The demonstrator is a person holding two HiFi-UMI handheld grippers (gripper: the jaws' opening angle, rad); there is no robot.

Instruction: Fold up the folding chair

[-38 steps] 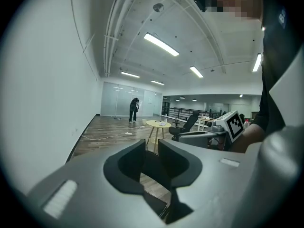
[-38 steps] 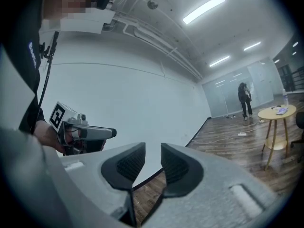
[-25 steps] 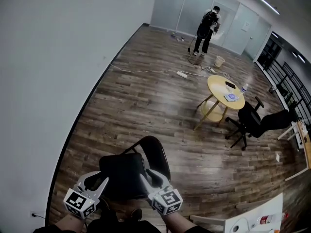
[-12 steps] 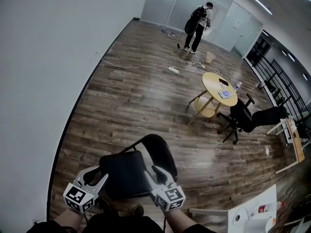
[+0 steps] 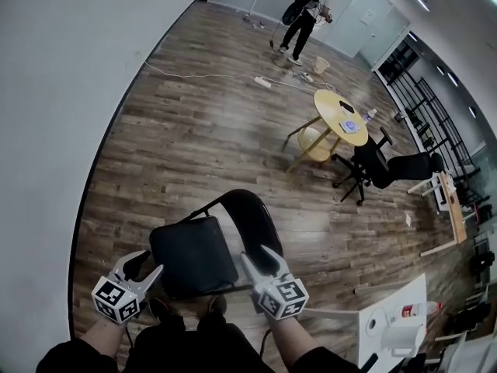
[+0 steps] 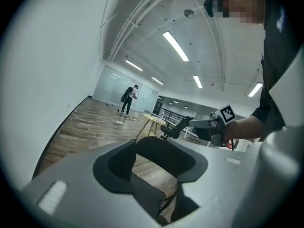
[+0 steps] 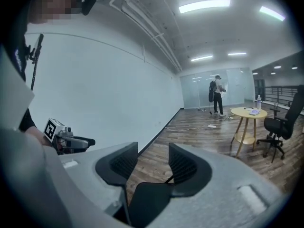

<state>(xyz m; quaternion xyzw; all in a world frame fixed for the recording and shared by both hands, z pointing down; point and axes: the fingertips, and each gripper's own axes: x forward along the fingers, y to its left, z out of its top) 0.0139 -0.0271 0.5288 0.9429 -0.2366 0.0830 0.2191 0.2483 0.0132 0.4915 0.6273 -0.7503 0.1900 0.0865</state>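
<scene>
Left tool [image 5: 150, 264] lower, clear of folding chair [image 5: 211, 238]; right tool [image 5: 258, 256] beside seat [image 5: 190, 259]; both newly wider, empty; backrest [image 5: 253, 219] farthest away.

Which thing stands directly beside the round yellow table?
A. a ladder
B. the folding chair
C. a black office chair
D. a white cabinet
C: in the head view the black office chair stands right at the round yellow table, while the folding chair stands well apart from it, near the bottom of the view.

One black folding chair [image 5: 194, 255], one round yellow wooden table [image 5: 340, 115], one black wheeled office chair [image 5: 380, 165], one person [image 5: 307, 14]. Two grey grippers: left gripper [image 5: 153, 261], right gripper [image 5: 256, 253].
</scene>
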